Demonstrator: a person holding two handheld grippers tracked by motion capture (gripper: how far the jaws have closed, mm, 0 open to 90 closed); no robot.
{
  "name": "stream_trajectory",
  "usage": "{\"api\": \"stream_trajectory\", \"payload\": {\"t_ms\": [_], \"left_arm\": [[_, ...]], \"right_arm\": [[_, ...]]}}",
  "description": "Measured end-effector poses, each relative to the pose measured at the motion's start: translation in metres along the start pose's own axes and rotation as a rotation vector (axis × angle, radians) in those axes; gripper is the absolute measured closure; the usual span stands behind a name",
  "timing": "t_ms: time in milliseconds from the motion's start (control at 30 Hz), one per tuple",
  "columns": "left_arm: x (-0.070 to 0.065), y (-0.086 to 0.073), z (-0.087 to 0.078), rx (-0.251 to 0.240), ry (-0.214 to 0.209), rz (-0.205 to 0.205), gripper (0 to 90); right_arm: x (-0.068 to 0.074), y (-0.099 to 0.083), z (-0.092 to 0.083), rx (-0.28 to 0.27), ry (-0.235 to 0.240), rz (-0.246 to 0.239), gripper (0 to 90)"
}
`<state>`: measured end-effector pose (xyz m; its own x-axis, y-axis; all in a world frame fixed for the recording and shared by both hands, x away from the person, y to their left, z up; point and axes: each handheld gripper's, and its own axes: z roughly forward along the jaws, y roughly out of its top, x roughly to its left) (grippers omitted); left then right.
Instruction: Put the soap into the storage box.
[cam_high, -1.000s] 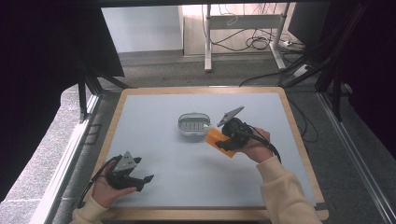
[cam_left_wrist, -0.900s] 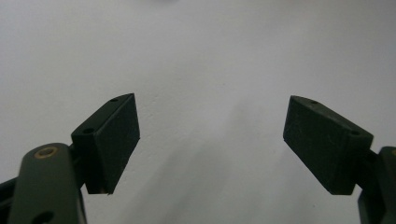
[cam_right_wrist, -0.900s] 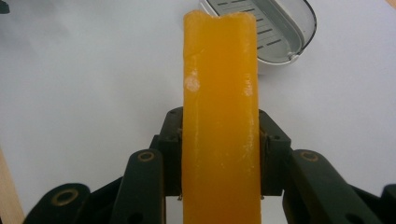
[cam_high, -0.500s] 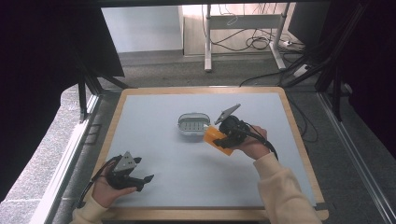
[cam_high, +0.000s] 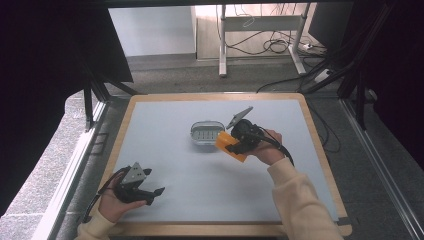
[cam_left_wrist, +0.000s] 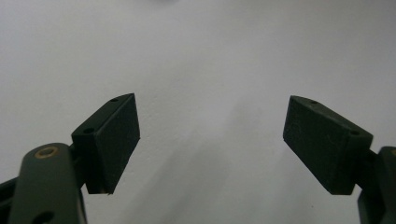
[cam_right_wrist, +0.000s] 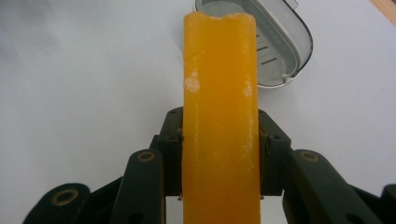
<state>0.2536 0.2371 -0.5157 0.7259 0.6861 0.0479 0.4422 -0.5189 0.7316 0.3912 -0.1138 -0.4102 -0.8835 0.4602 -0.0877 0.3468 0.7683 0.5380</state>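
An orange bar of soap is clamped between the jaws of my right gripper, held just right of a grey soap dish in the middle of the table. In the right gripper view the dish lies beyond the bar's far end. My left gripper rests at the table's near left, its jaws wide open over bare grey surface with nothing between them.
The grey table mat has a wooden rim all round. Beyond the far edge stand a desk frame and loose cables on the floor. Dark frame posts flank the table.
My right gripper has carried the orange soap a little leftward and farther, closer to the dish. The left gripper has stayed in place.
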Motion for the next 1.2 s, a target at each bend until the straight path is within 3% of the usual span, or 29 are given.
{"api": "stream_trajectory", "payload": {"t_ms": [467, 900, 1200], "left_arm": [[0.0, 0.0, -0.001, -0.004, 0.001, -0.002, 18.7], [0.001, 0.001, -0.001, -0.007, 0.002, 0.0, 18.8], [0.001, 0.0, -0.001, -0.011, 0.0, 0.0, 18.8]], "right_arm": [[-0.008, 0.014, -0.002, -0.014, 0.037, -0.003, 61.6], [-0.015, 0.025, 0.002, -0.023, 0.029, -0.01, 61.5], [-0.02, 0.033, 0.009, -0.01, 0.048, -0.042, 61.5]]}}
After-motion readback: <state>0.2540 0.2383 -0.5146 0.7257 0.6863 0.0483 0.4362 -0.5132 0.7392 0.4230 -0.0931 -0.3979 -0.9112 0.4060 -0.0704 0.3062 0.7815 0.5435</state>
